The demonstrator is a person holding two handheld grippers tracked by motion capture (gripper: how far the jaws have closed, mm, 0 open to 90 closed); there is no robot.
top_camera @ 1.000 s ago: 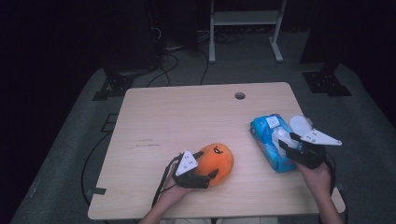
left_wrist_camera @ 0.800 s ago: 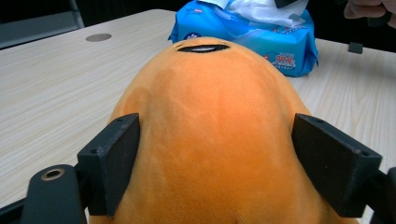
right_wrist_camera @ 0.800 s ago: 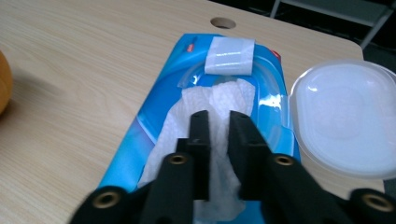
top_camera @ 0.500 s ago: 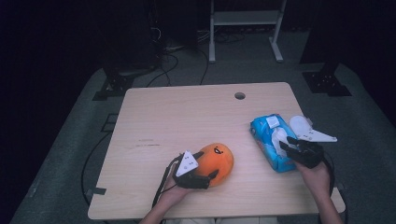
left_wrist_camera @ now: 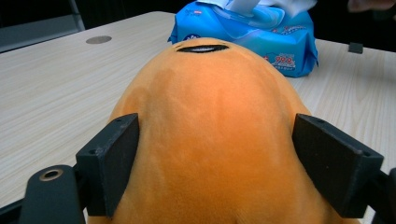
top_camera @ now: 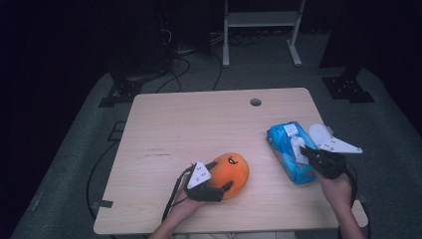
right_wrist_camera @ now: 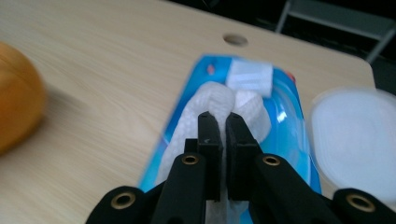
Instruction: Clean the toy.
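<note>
Left tool [top_camera: 219, 185]: clamped on orange plush [top_camera: 230, 170], near desk [top_camera: 199, 124] edge. Right tool [right_wrist_camera: 223, 122]: jaws just closed, pinching white wipe [right_wrist_camera: 212, 105] from blue pack [top_camera: 288, 152].

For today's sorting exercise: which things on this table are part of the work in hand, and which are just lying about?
In use:
- orange plush toy, clamped by the left gripper
- white wipe, pinched by the right gripper, whose jaws have just been closing
- blue wipes pack

Lying about:
- white lid beside the pack
- table
</note>
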